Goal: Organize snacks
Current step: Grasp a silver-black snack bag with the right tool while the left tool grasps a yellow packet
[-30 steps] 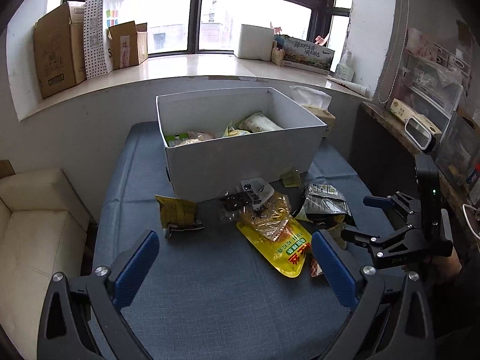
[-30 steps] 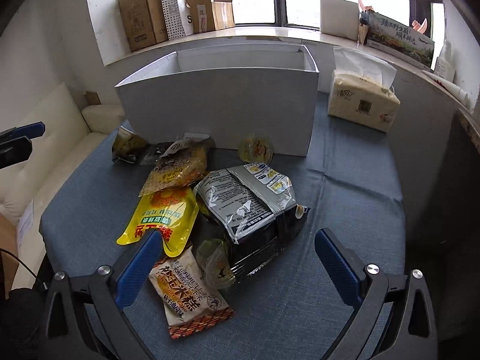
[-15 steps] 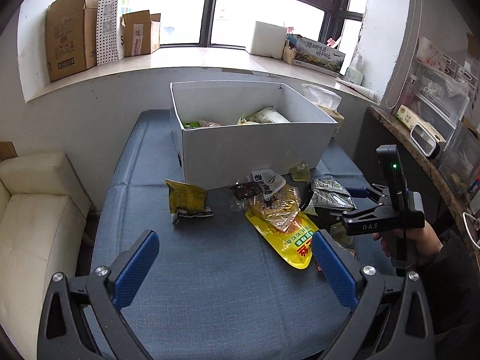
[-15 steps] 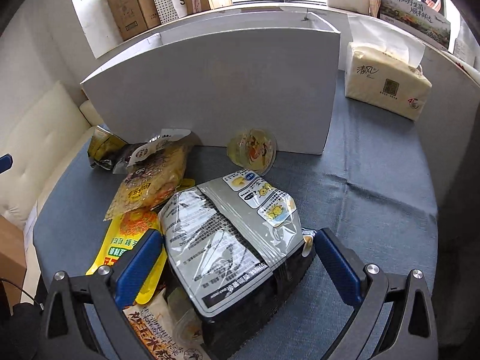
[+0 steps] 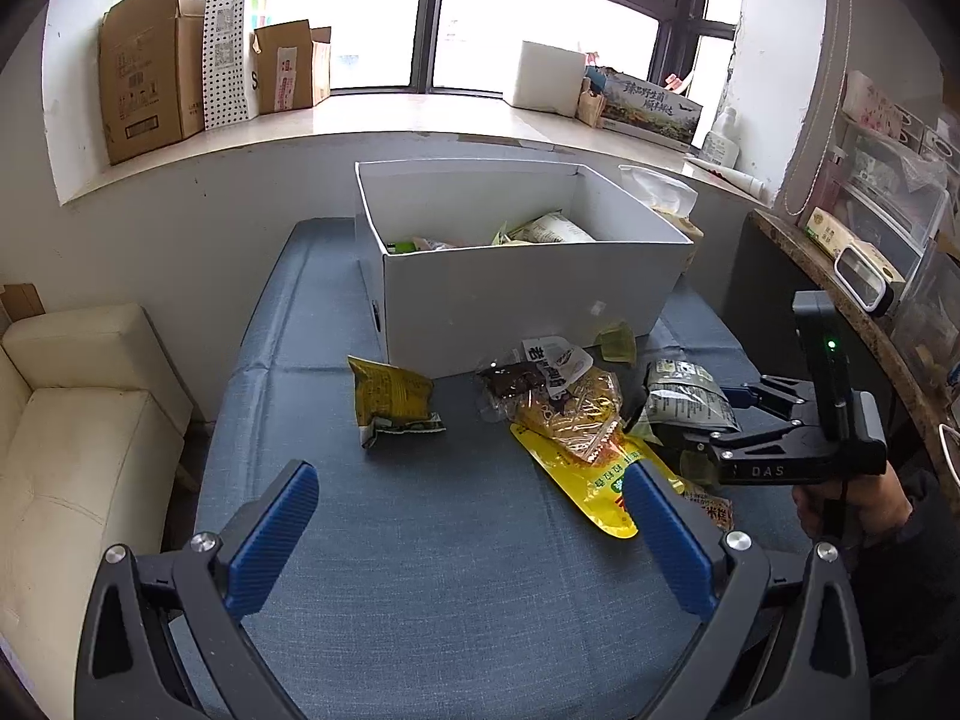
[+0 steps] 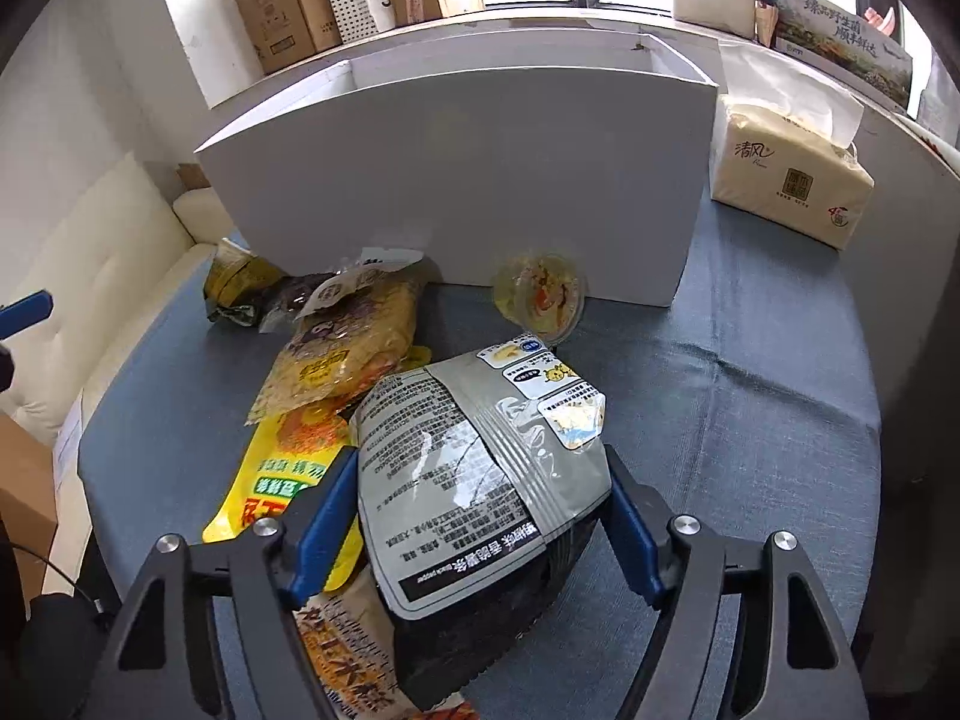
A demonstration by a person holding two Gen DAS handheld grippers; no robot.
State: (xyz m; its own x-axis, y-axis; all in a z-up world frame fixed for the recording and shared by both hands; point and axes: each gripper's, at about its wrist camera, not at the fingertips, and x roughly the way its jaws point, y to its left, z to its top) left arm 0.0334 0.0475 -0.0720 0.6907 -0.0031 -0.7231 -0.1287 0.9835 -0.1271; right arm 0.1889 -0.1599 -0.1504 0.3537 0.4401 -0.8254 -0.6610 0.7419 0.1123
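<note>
A white box [image 5: 516, 294] with snacks inside stands at the back of the blue table [image 5: 420, 570]; it also shows in the right wrist view [image 6: 468, 180]. Loose snacks lie before it: an olive bag [image 5: 393, 399], a noodle bag [image 5: 564, 414], a yellow pouch [image 5: 600, 486]. My right gripper [image 6: 480, 516] is around the grey-black chip bag [image 6: 474, 480], its blue pads touching both sides of the bag. It also shows in the left wrist view [image 5: 720, 414]. My left gripper [image 5: 468, 534] is open and empty above the table's front.
A tissue pack [image 6: 786, 174] stands right of the box. A jelly cup [image 6: 540, 300] leans on the box front. A cream sofa [image 5: 72, 450] is at the left. Cardboard boxes [image 5: 150, 90] line the windowsill. Shelves [image 5: 888, 228] stand at the right.
My right gripper has moved forward over the chip bag and its fingers have narrowed onto it. My left gripper has drawn back and turned slightly left.
</note>
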